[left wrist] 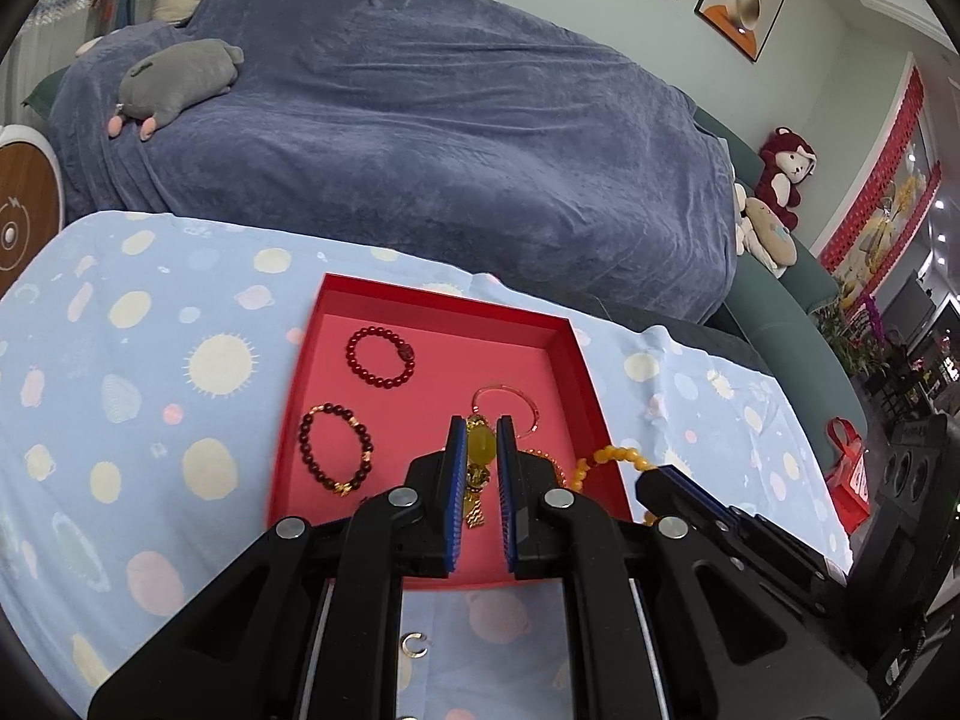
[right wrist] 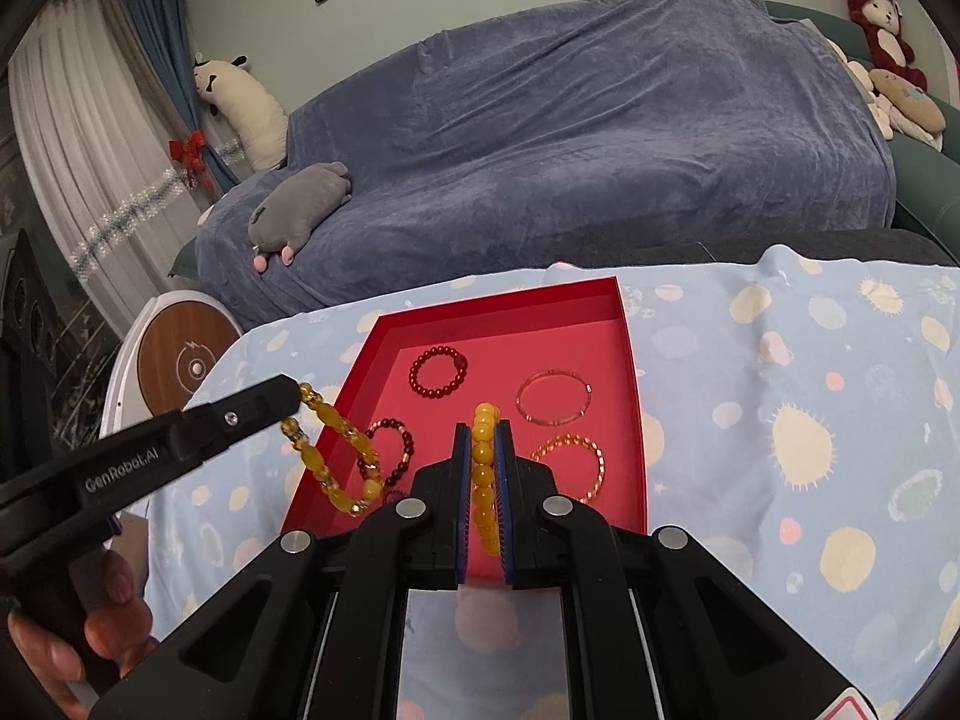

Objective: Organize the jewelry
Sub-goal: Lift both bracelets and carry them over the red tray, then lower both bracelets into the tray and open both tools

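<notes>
A red tray point(left wrist: 432, 300) point(right wrist: 630, 336) lies on the dotted blue cloth. My left gripper point(left wrist: 481, 432) point(right wrist: 294, 399) is shut on a yellow bracelet with large beads point(left wrist: 480, 444) point(right wrist: 336, 450), held above the tray's near left side. My right gripper point(right wrist: 483, 432) point(left wrist: 651, 483) is shut on an orange-yellow bead bracelet point(right wrist: 483, 468) point(left wrist: 612, 456) above the tray's near edge. In the tray lie a dark red bead bracelet point(left wrist: 380, 357) point(right wrist: 438, 371), a dark bead bracelet with gold pieces point(left wrist: 336, 450) point(right wrist: 399, 435), a thin pink bangle point(left wrist: 528, 402) point(right wrist: 553, 396) and a fine orange bracelet point(right wrist: 570, 465).
A small open metal ring point(left wrist: 414, 644) lies on the cloth point(left wrist: 150, 360) in front of the tray. A sofa under a blue blanket point(left wrist: 420, 120) with a grey plush toy point(left wrist: 180, 78) stands behind the table. A round wooden-topped stand point(right wrist: 180, 354) is at the left.
</notes>
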Available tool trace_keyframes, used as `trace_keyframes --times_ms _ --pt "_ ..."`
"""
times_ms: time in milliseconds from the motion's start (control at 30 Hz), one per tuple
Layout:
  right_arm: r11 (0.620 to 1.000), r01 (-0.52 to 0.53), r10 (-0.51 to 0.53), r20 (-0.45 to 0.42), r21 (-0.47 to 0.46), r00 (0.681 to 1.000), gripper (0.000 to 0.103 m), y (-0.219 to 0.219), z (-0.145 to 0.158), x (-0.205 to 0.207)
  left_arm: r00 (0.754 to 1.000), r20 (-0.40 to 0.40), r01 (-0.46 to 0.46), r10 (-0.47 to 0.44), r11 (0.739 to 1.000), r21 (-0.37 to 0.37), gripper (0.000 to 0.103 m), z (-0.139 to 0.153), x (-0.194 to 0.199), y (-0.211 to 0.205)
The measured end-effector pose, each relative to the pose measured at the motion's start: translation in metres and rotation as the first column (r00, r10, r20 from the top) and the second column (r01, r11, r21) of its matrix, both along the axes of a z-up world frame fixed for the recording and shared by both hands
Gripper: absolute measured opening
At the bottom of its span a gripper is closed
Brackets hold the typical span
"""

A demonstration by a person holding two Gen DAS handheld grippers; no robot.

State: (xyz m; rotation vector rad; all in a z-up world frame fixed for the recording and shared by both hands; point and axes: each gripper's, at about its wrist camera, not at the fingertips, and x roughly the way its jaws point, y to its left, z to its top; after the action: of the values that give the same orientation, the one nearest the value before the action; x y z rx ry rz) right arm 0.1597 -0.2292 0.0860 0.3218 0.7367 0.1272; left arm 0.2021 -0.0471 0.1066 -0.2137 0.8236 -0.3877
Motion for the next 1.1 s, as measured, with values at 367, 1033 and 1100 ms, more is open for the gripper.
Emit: trace_keyframes --times_ms 367,1033,1100 --pt "1.0 -0.02 0.021 -0.017 0.023 1.0 0.008 0.006 -0.015 0.057 0.999 -0.031 0.003 -0.003 1.0 0.004 0.01 -0.02 0.052 -0.019" --pt "1.0 -0.018 0.018 -0.115 -0.005 0.993 0.009 0.004 -0.065 0.103 0.995 -0.096 0.013 -0.006 0.997 0.071 0.01 -0.072 0.094 -0.033" --pt "1.0 -0.008 0.006 -0.112 -0.019 0.994 0.01 0.004 -0.065 0.103 0.995 -0.098 0.006 0.001 0.997 0.076 0.01 -0.074 0.095 -0.033"
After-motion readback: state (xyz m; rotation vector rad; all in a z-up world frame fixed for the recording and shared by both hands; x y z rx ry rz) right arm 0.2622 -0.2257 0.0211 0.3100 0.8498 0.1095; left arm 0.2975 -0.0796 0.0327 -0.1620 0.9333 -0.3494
